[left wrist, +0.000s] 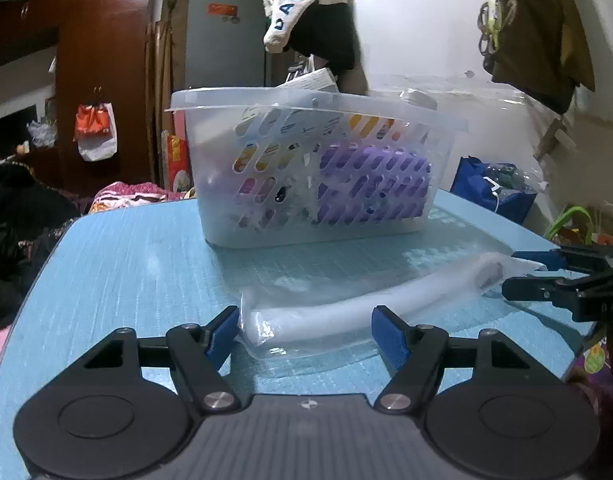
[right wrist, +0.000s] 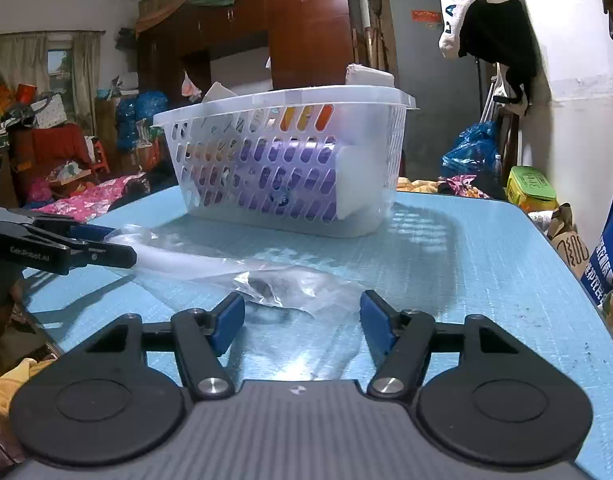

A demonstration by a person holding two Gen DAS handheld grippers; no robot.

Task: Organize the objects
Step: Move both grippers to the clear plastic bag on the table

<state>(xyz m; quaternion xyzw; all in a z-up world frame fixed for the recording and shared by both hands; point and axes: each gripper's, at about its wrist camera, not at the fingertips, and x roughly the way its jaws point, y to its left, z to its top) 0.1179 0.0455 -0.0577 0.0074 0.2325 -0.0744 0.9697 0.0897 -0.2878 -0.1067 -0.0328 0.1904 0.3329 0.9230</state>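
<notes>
Toothbrush [left wrist: 346, 300] in a clear plastic wrapper [right wrist: 290, 280] is lying flat on the blue table [left wrist: 126, 264], in front of the white slotted basket [left wrist: 314, 168]. Left gripper [left wrist: 306, 336] is standing spread around the handle end, pads not pressing. Right gripper [right wrist: 302, 320] is standing spread around the wrapper's other end, not pinching it.

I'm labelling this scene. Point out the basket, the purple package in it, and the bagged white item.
basket [left wrist: 386, 229], left wrist view, lower front wall.
purple package [left wrist: 386, 168], left wrist view, its side behind the slots.
bagged white item [left wrist: 346, 312], left wrist view, mid-length.
</notes>
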